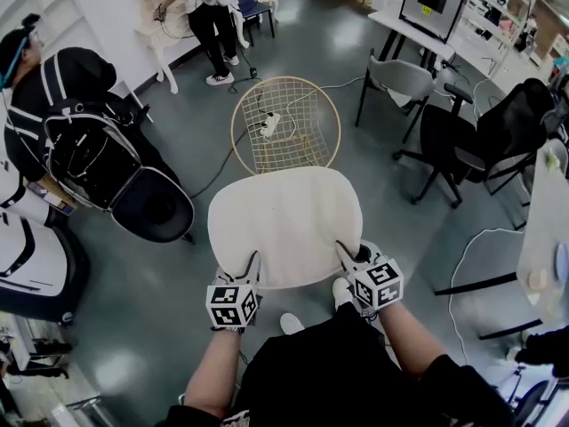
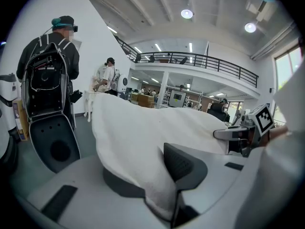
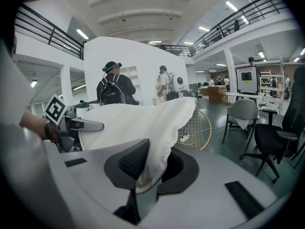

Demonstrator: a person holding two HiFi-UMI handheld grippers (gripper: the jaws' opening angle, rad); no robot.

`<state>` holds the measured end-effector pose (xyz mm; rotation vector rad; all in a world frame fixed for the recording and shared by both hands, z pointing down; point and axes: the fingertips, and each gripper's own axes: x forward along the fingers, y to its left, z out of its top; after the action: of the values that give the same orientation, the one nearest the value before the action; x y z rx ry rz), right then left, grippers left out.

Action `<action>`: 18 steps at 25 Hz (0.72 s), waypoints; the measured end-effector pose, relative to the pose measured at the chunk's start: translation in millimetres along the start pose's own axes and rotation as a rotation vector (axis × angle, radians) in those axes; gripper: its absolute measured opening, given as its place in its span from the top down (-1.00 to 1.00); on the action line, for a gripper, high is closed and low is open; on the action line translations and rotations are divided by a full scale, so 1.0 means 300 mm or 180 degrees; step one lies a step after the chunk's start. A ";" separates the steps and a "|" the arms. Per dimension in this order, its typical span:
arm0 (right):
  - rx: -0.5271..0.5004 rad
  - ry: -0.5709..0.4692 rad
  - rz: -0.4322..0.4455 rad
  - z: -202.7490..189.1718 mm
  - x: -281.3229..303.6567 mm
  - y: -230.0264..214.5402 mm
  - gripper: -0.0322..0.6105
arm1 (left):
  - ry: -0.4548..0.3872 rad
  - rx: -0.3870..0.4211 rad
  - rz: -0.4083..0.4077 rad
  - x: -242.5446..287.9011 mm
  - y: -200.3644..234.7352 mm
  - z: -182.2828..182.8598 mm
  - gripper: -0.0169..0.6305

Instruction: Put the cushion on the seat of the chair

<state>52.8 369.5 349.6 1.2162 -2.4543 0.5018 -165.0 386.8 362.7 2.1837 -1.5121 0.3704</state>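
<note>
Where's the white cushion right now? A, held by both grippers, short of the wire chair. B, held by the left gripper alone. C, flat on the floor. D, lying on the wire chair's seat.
A: the left gripper and the right gripper each pinch the near edge of the cushion, and the chair stands bare beyond it.

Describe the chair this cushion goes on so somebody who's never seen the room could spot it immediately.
On the grey floor, just beyond the white cushion held by the left gripper and right gripper, stands the wire chair. Unlike the grey chair and black office chair farther right, it is a round, gold, see-through mesh shell.
</note>
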 end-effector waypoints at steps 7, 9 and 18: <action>-0.0018 -0.0063 -0.0038 0.012 0.064 0.014 0.71 | -0.0043 0.0051 -0.0026 0.020 0.062 0.016 0.54; -0.0044 -0.0081 -0.0032 0.030 0.088 0.003 0.71 | -0.0055 0.0047 -0.0006 0.040 0.077 0.029 0.54; -0.0109 -0.0056 0.0065 0.110 0.212 -0.135 0.71 | -0.0035 0.0015 0.0091 0.205 0.104 0.116 0.54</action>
<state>44.2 287.9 356.4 1.1882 -2.4820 0.4544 -173.1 310.1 367.9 2.1731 -1.5511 0.3722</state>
